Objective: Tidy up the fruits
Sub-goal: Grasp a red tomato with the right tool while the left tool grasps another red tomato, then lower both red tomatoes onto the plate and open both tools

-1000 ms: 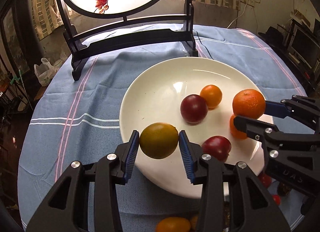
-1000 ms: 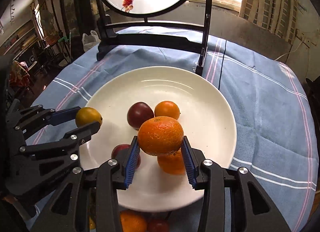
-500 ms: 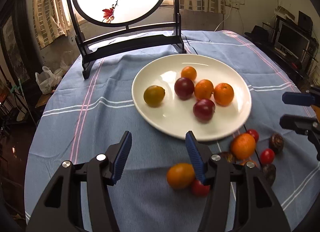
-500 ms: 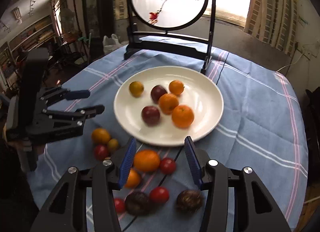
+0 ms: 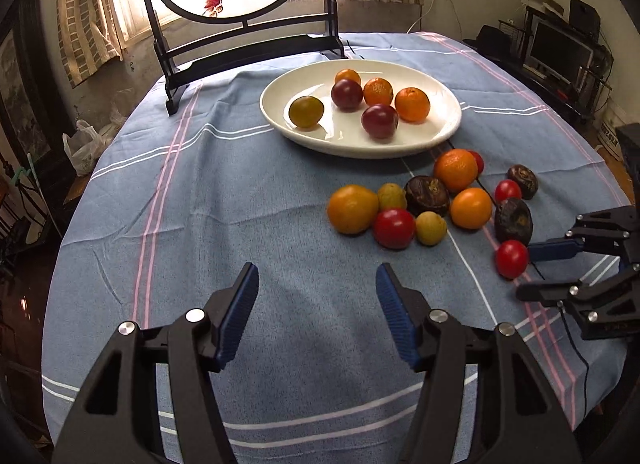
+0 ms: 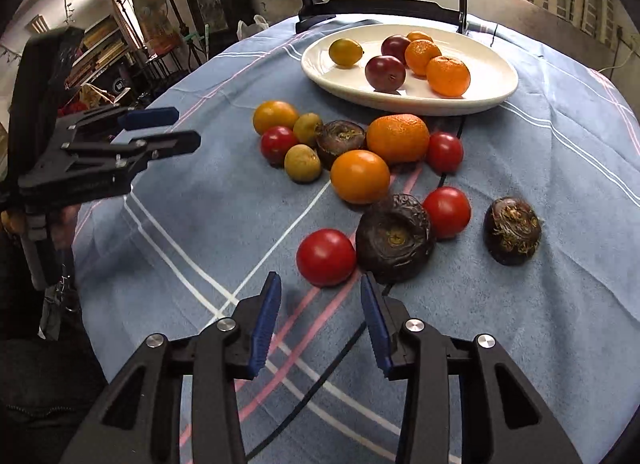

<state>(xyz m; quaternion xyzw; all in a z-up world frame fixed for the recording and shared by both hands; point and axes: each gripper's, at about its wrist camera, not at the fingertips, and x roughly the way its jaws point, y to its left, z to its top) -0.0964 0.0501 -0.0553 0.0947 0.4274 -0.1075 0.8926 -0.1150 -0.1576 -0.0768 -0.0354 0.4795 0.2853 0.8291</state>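
A: Left tool (image 5: 316,296)?
B: Fingers wide apart, nothing btwn them, touching nothing. Hangs over bare blue cloth (image 5: 192,199), well short of the loose fruit.

A: Right tool (image 6: 320,304)?
B: Also apart, narrower gap, holding nothing. A red tomato (image 6: 326,257) sits just ahead of the tips, not touching as far as I can tell; fisheye makes it hard to judge.

A: Fruit?
B: Six pcs on the white plate (image 6: 492,75): olive-yellow one (image 6: 345,51), two dark red, three orange. Rest lie clustered on the surface in front of the plate: big orange (image 6: 397,137), smaller orange ones, tomatoes, small yellowish ones, three dark wrinkled ones, e.g. (image 6: 394,237).

A: Room?
B: Open cloth on the left side and near edge of the surface. Round screen on a black stand (image 5: 248,47) behind the plate. Thin black cable (image 6: 328,368) crosses the cloth by the right tool.
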